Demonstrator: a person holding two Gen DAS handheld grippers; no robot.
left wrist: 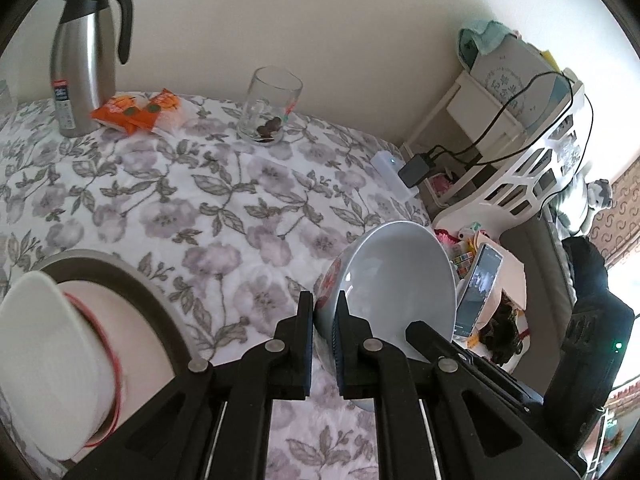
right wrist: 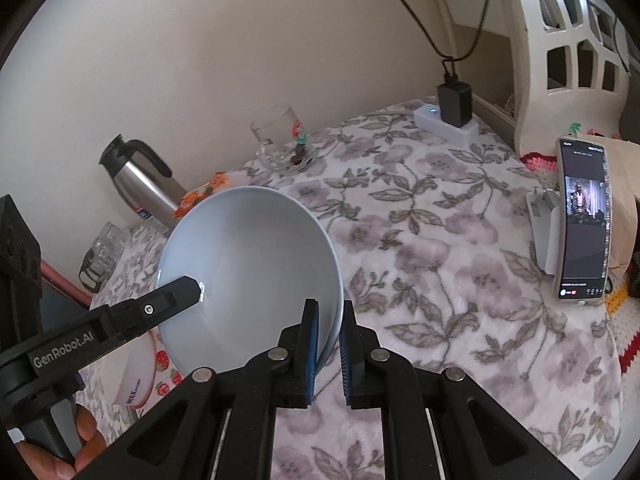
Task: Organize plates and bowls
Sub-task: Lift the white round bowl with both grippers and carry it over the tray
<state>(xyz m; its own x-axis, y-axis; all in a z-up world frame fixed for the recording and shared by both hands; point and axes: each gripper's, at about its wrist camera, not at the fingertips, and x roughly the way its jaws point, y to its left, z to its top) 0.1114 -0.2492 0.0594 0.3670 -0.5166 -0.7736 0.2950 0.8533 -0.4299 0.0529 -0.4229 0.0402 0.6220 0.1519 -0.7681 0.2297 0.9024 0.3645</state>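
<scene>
A pale blue-grey bowl (left wrist: 400, 280) with a red pattern outside is held tilted above the flowered tablecloth. My left gripper (left wrist: 325, 320) is shut on its rim, and my right gripper (right wrist: 330, 328) is shut on the opposite rim of the same bowl (right wrist: 248, 264). The left gripper's finger shows in the right wrist view (right wrist: 176, 296), touching the bowl's rim. A white bowl with a red line (left wrist: 48, 352) lies on a dark-rimmed plate (left wrist: 132, 284) at lower left. A white bowl with strawberry print (right wrist: 138, 376) sits under the held bowl.
On the table stand a steel thermos jug (left wrist: 80, 64), orange snack packets (left wrist: 136, 112), a glass mug (left wrist: 272, 104), a white power strip with charger (right wrist: 448, 120) and a phone on a stand (right wrist: 582, 220). A white shelf (right wrist: 560, 40) stands behind. Another glass (right wrist: 104, 252) is at the left.
</scene>
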